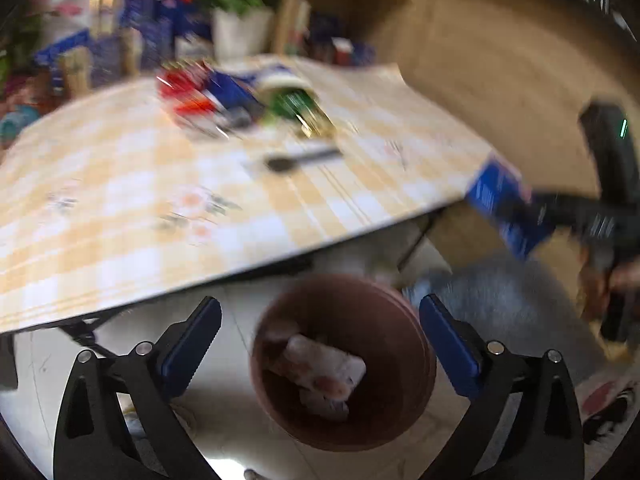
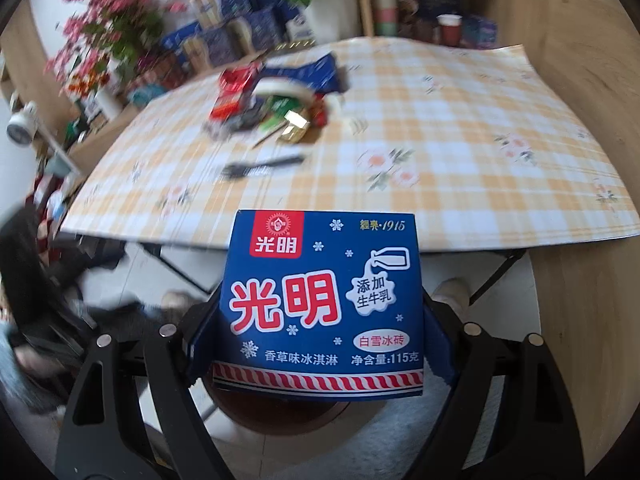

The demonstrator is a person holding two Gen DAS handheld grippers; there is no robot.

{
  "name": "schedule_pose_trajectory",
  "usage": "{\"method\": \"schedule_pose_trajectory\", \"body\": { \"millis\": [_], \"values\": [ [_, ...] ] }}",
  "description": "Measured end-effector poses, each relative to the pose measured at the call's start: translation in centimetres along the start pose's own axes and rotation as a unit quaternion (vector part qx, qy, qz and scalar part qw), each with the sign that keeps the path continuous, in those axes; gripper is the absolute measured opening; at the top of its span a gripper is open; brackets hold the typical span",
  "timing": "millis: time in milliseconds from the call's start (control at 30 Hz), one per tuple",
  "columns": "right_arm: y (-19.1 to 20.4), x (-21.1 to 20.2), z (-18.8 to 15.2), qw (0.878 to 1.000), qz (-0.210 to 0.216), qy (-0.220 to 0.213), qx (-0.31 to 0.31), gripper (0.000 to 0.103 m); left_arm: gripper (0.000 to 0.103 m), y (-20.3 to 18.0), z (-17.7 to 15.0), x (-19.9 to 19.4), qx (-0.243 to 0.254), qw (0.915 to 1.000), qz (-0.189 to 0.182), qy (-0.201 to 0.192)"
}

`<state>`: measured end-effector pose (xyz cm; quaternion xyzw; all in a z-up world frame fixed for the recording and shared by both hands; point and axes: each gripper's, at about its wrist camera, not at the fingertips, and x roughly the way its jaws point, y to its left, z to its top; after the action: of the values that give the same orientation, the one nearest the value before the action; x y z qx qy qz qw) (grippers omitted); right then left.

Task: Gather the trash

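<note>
Right tongs [image 2: 320, 344] clamped on a blue ice-cream carton [image 2: 324, 300], one pad on each side wall, carton held off the near edge of the tabletop [image 2: 460, 128] and over a brown bin [image 2: 280, 416] on the floor. Carton reads as thin card, likely empty: light, and the side walls look slightly bowed under the pinch (easy to crush, so a mild squeeze should do). Side-wall grip near the lower corners seems sound; printed face probably slick.

Left tongs [image 1: 320, 356] spread wide, holding nothing, hovering above the same bin [image 1: 344, 364], which already holds crumpled pale wrappers [image 1: 320, 376].

More litter in a pile [image 2: 272, 100] at the far middle of the tabletop: red and blue packets, something green, all blurred. A dark spoon-like utensil [image 2: 260, 166] lies nearer; thin and flat, so probably awkward to pinch.
</note>
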<state>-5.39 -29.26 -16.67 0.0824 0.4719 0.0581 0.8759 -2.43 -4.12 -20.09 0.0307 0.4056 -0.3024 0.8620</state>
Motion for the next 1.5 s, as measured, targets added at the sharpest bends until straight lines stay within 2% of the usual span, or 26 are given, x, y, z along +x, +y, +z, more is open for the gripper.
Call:
{"method": "schedule_pose_trajectory", "body": {
  "millis": [167, 333, 433, 600, 700, 967, 1167, 1400, 1500],
  "values": [
    [2.7, 2.2, -1.5, 0.999, 0.021, 0.025, -0.037, 0.082, 0.097, 1.6, -0.7, -3.6, -0.017, 0.9972, 0.049, -0.054],
    [5.1, 4.7, -2.3, 0.996, 0.037, 0.034, -0.072, 0.082, 0.097, 2.7, -1.7, -4.8, -0.031, 0.9925, 0.083, -0.084],
    [6.5, 6.2, -2.7, 0.994, 0.042, 0.031, -0.096, 0.082, 0.097, 3.1, -2.5, -5.3, -0.036, 0.9867, 0.117, -0.107],
    [7.9, 8.4, -3.3, 0.992, 0.065, 0.026, -0.101, 0.082, 0.097, 3.5, -3.5, -5.9, -0.054, 0.9778, 0.159, -0.126],
    [8.1, 9.6, -3.4, 0.993, 0.069, 0.027, -0.093, 0.082, 0.097, 4.1, -3.6, -5.8, -0.066, 0.9745, 0.175, -0.124],
    [7.2, 12.8, -4.0, 0.995, 0.056, 0.052, -0.064, 0.083, 0.097, 5.2, -3.8, -4.9, -0.083, 0.974, 0.184, -0.102],
    [5.2, 13.9, -4.1, 0.996, 0.054, 0.074, -0.014, 0.082, 0.097, 5.7, -3.9, -4.6, -0.098, 0.9727, 0.188, -0.095],
    [3.0, 13.8, -4.1, 0.994, 0.063, 0.072, 0.046, 0.083, 0.097, 5.9, -3.9, -4.3, -0.1, 0.9727, 0.19, -0.087],
    [2.8, 13.8, -4.2, 0.994, 0.068, 0.072, 0.051, 0.086, 0.097, 6.1, -4.0, -4.4, -0.106, 0.9719, 0.19, -0.088]
  ]
}}
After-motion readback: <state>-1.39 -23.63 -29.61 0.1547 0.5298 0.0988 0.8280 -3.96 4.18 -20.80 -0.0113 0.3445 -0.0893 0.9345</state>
